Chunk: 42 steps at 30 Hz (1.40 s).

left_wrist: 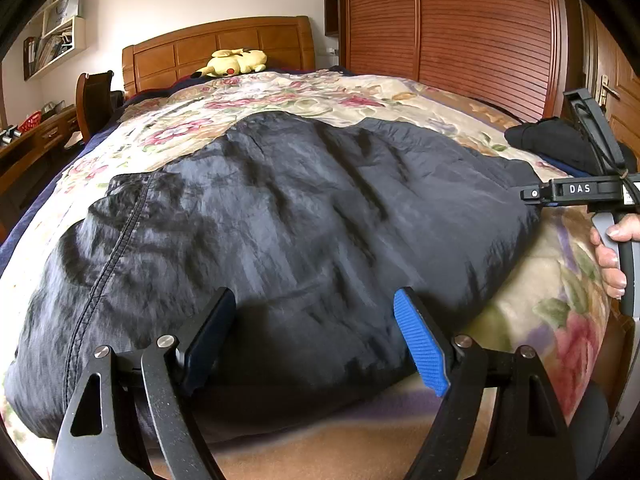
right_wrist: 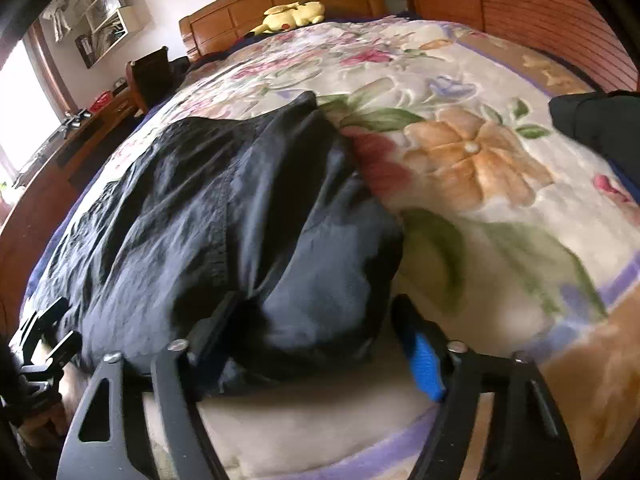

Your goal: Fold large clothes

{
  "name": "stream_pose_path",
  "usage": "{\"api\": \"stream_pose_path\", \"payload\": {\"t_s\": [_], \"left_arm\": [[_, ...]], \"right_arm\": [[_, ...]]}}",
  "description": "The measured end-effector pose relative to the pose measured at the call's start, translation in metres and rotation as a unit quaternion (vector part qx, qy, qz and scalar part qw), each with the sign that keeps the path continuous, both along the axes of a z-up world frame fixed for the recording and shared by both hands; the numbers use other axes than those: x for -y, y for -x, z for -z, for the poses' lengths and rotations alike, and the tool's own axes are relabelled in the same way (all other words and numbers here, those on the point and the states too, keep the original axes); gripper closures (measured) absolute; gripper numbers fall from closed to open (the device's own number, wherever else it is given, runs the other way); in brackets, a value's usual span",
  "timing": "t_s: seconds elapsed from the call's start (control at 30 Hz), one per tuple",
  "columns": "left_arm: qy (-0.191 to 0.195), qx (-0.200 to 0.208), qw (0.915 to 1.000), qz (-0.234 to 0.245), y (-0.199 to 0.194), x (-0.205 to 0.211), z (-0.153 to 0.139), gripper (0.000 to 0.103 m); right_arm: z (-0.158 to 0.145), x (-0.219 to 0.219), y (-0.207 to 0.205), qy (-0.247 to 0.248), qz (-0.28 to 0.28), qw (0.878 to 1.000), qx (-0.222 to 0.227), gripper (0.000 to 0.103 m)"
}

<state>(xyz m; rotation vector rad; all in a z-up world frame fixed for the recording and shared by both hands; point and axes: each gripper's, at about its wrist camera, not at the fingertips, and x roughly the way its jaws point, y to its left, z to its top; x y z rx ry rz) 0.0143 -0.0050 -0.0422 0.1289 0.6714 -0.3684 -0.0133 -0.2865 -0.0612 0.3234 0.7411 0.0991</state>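
Observation:
A large dark navy garment (left_wrist: 280, 208) lies spread and wrinkled on the flowered blanket (left_wrist: 360, 100), with a stitched seam running down its left part. My left gripper (left_wrist: 314, 300) stands open over the garment's near edge, cloth lying between its wide-apart fingers. In the right wrist view the garment's (right_wrist: 224, 208) near right corner bulges between the fingers of my right gripper (right_wrist: 314, 304). The black finger lies against the cloth and the blue pad (right_wrist: 426, 364) stands clear of it. A hand (left_wrist: 612, 248) holds the right gripper's body at the left wrist view's right edge.
A black folded garment (left_wrist: 552, 140) lies at the blanket's right side. A yellow plush toy (left_wrist: 236, 62) rests by the wooden headboard (left_wrist: 220, 44). A slatted wardrobe (left_wrist: 460, 20) stands to the right of the bed, a desk (left_wrist: 32, 140) and chair (left_wrist: 94, 100) to the left.

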Motion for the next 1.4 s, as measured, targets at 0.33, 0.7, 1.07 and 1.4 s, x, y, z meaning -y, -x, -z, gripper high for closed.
{"api": "stream_pose_path", "payload": {"t_s": [0.33,0.7,1.07,1.4], "left_arm": [[-0.003,-0.003,0.9999,-0.012,-0.002,-0.012,-0.002,0.021],[0.006,0.017,0.9997,-0.018,0.009,-0.035,-0.012,0.021],[0.038,0.053,0.9954,-0.069,0.026,-0.119,-0.036,0.021],[0.040,0.067,0.9897,-0.120,0.050,-0.187,-0.044,0.021]], "right_arm": [[-0.022,-0.012,0.005,0.012,-0.036,0.999,0.038,0.085],[-0.095,-0.051,0.021,0.082,-0.062,0.985,0.137,0.089],[-0.126,-0.110,0.026,0.142,-0.118,0.965,0.185,0.091],[-0.136,-0.207,0.016,0.188,-0.201,0.937,0.214,0.092]]}}
